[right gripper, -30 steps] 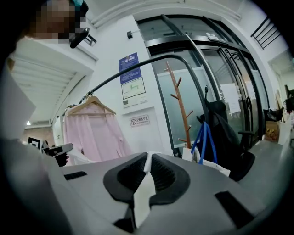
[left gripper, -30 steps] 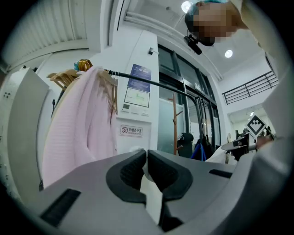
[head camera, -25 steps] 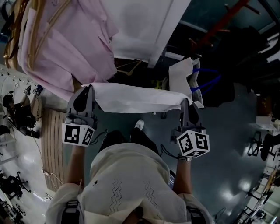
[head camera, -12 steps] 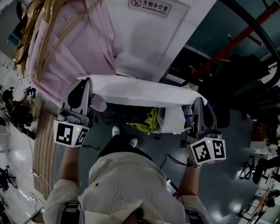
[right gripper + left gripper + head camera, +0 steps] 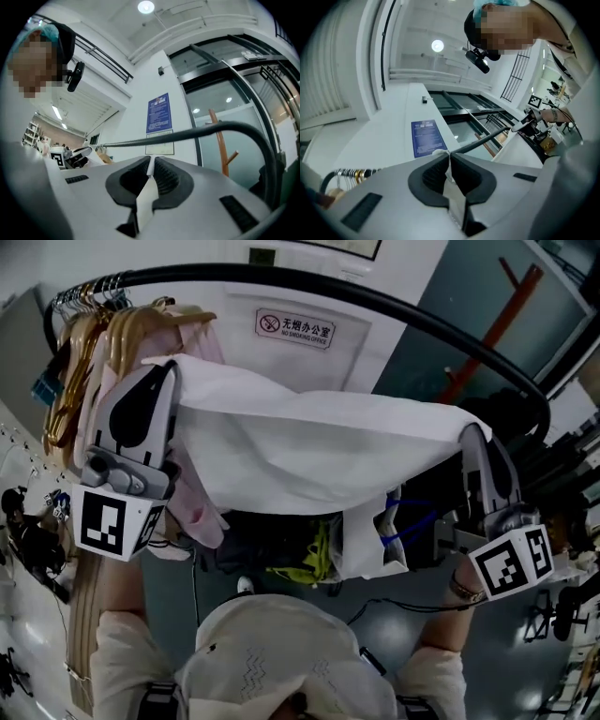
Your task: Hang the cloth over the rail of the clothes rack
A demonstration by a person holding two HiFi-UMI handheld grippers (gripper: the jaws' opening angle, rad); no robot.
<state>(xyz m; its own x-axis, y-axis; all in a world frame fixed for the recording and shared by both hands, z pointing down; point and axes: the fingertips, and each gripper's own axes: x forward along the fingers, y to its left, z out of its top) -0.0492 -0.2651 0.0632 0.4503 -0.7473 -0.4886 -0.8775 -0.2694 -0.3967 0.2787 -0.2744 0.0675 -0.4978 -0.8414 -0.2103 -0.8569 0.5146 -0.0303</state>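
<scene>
1. Two corners of the white cloth (image 5: pixel 309 460) are pinched, one in each gripper, and it hangs spread between them as a sagging sheet, held up in the air just short of the black rail (image 5: pixel 375 301) and not touching it.
2. Left gripper (image 5: pixel 169 369): in its own view the jaws are closed on a thin fold of the cloth (image 5: pixel 453 192), with the rail (image 5: pixel 487 138) running beyond the tips.
3. Right gripper (image 5: pixel 469 432): its jaws are likewise clamped on a strip of the cloth (image 5: pixel 145 197), and the rail (image 5: pixel 211 129) crosses just above and beyond them.
4. Progress, as I judge it: the pick-up and spreading are done and the lift is nearly done. Left to do are carrying the top edge over the rail, letting the cloth drape on both sides, and releasing it.
5. Around it, wooden hangers (image 5: pixel 94 343) crowd the rail's left end, and a pink garment (image 5: pixel 197 517) hangs below the left gripper. The stretch of rail in front of the cloth looks free.
6. Compared with a second ago, both grippers are higher and farther apart, and the cloth is spread wider. The rail, out of sight then and only partly in view half a second ago, now arcs across the top of the head view.
</scene>
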